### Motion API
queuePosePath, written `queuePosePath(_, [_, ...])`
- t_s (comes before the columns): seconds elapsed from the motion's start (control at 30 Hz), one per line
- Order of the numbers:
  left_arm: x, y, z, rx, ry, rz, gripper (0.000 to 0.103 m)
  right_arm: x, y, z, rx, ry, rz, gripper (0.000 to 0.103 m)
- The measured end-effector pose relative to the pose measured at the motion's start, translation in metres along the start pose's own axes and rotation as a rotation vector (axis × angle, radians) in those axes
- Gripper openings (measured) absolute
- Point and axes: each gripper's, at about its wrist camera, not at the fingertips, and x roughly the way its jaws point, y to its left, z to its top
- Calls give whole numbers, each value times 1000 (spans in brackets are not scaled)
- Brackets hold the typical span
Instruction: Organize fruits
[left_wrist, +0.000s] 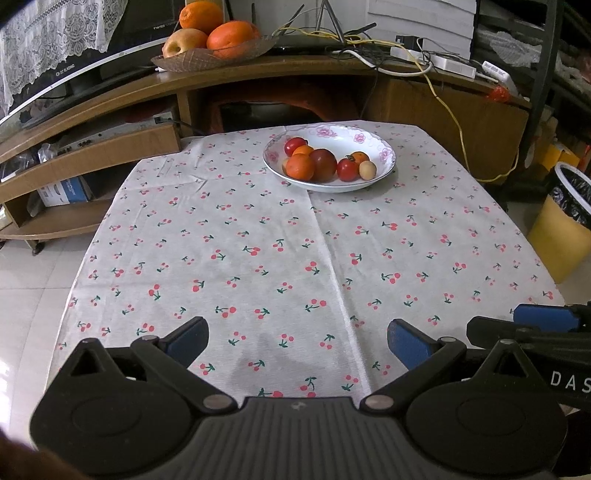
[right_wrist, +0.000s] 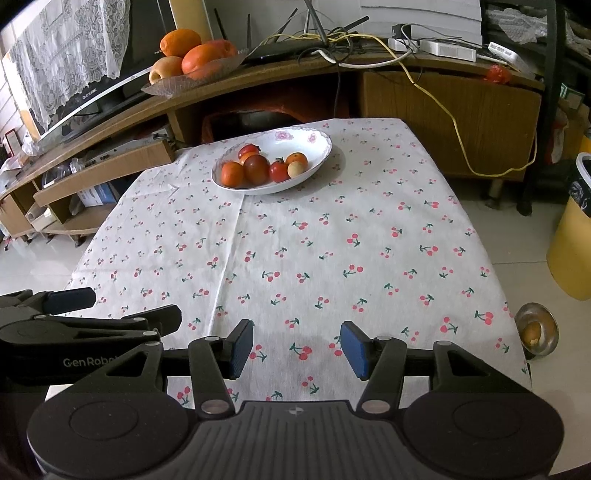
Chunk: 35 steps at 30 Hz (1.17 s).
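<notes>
Surface (left_wrist: 258, 240) under a cherry-print cloth fills both views and is bare except for a white bowl (left_wrist: 369, 138) at its far end. Behind it runs a wooden TV stand (left_wrist: 110, 88) carrying a tray (left_wrist: 192, 61) of oranges and an apple, with a tangle of cables to the right.

All the small fruits (left_wrist: 321, 164) on the surface lie inside the bowl: oranges, red tomatoes, a dark plum-like one and a pale round one. None sits loose on the cloth, so the gathering looks finished, or, if they are to be sorted out of the bowl, not yet begun; I cannot tell which.

Left hand-held gripper (left_wrist: 297, 341) hangs over the near edge with its jaws wide and nothing between them. Right hand-held gripper (right_wrist: 297, 345) hangs beside it, jaws narrower yet apart, also empty. Both are well apart from the bowl.

Only the right wrist view shows a small metal dish (right_wrist: 546, 325) on the floor by the near right corner, holding something yellowish. Only the left view shows clearly the pale fruit tucked behind the front orange, at the bowl's left.
</notes>
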Motion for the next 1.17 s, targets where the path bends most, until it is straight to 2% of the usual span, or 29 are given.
queuePosePath(1.17, [-3,-1,0,22,-24,25,103,1,1,0,-1,1,0,53])
